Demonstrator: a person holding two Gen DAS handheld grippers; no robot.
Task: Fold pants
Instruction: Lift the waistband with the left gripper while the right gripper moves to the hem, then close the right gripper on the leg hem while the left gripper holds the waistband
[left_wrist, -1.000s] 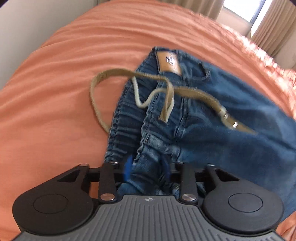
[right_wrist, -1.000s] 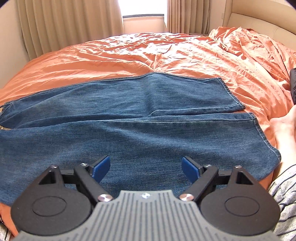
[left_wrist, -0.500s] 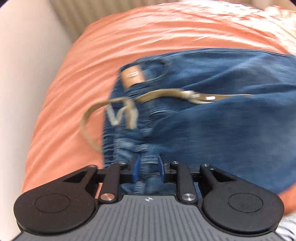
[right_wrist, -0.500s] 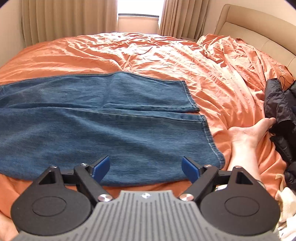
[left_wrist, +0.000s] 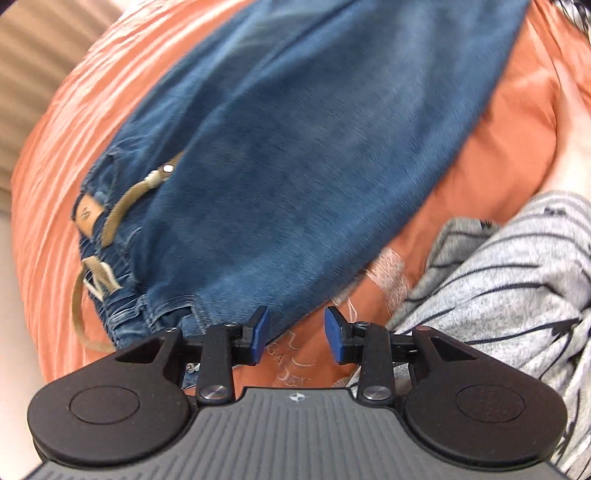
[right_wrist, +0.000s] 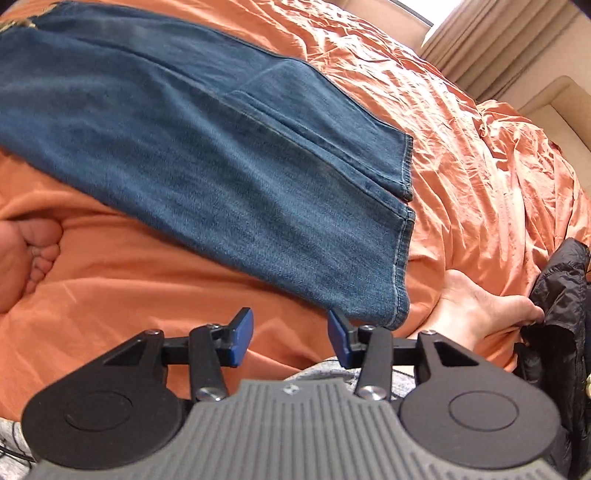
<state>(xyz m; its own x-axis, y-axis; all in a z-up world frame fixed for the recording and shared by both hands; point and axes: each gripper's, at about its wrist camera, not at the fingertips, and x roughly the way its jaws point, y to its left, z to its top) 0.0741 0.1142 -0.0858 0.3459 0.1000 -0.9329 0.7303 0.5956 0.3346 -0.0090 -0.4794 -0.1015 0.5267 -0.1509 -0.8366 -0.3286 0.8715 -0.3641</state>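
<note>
While both grippers' fingers gape empty, jeans (right_wrist: 229, 147) lie lengthwise, hems (right_wrist: 404, 236) pointing right.

The left claw (left_wrist: 296, 339) is opening with nothing in it. Blue pants (left_wrist: 295, 155) lie on the orange bed (left_wrist: 509, 140) at 12 o'clock.

Motion-blurred jeans (left_wrist: 295, 155), waistband end cut off in right wrist view

orange bedspread (right_wrist: 480, 155) wrinkled | beige curtains (right_wrist: 491, 40) behind bed | black jacket (right_wrist: 557, 314) at edge | bare foot (right_wrist: 476, 306) touching jacket
</note>
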